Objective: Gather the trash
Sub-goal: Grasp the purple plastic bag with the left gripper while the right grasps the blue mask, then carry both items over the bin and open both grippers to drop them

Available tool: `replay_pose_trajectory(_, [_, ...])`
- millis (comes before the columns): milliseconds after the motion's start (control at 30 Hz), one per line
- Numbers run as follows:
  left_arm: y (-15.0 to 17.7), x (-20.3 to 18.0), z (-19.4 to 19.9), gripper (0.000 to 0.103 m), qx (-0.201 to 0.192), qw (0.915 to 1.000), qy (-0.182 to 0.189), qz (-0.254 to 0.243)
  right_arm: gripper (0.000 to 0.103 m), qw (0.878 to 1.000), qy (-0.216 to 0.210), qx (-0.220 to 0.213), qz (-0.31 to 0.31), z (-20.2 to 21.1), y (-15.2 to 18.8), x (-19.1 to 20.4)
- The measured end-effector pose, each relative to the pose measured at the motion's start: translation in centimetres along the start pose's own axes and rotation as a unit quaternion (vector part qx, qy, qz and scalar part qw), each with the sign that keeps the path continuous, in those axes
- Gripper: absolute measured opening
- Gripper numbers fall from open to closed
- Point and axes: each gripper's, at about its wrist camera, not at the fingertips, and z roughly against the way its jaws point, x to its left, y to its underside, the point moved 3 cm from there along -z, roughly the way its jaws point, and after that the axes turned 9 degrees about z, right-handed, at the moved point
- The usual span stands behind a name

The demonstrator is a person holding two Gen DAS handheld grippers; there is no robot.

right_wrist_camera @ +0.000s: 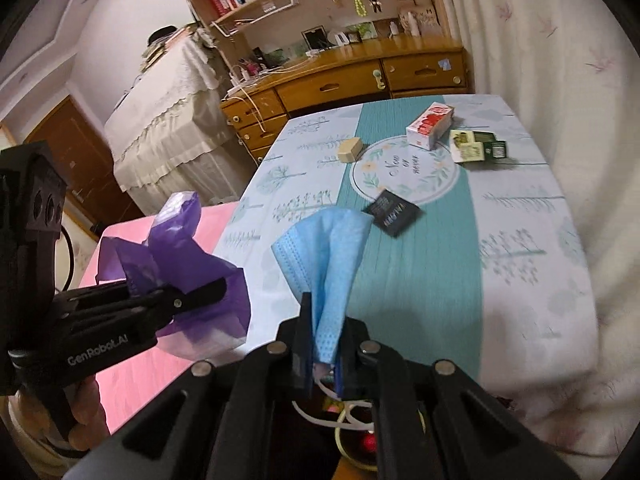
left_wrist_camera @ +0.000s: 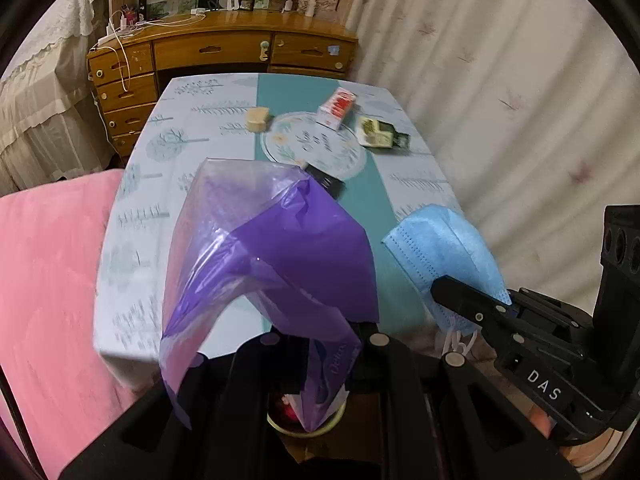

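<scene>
My left gripper is shut on a purple plastic bag, held above the near edge of the table; the bag also shows in the right wrist view. My right gripper is shut on a blue face mask, held up just right of the bag; the mask shows in the left wrist view too. On the table lie a black packet, a red-and-white carton, a green-and-white box and a tan block.
The table has a pale tree-print cloth with a teal runner and a round mat. A pink surface lies to the left, a curtain to the right, a wooden dresser behind. A round container sits below the grippers.
</scene>
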Motion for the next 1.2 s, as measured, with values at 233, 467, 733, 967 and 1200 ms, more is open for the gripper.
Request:
replay_pose_trajectory(233, [5.9,-3.4,2.0,0.01,0.02,0.9993,-0.011,-0.03,0.007,1.0,-0.008,0.018,0.01,4.6,5.9,0.0])
replay_pose_trajectory(467, [10.0,-6.0,1.4,0.01,0.048,0.9938,-0.026,-0.097,0.007,0.999,-0.015,0.032,-0.029,5.5,10.3,-0.7])
replay_pose_trajectory(733, [15.1,-4.4,-4.8,0.01,0.129,0.9857,-0.02,-0.106,0.007,0.993,-0.008,0.074,-0.093,1.8,16.0,-1.8])
replay_pose_trajectory(967, [20.9,-0.3,-15.4,0.01,0.169,0.9809,-0.007,-0.097,0.007,0.978,0.03,0.122,-0.165,-6.7,24.6,-4.3])
replay_pose_trajectory(1200, [27.4,5.2,-27.6,0.01,0.204,0.9759,-0.024,-0.073,0.007,0.962,0.049,0.161,-0.217,-17.3,33.9,-7.0])
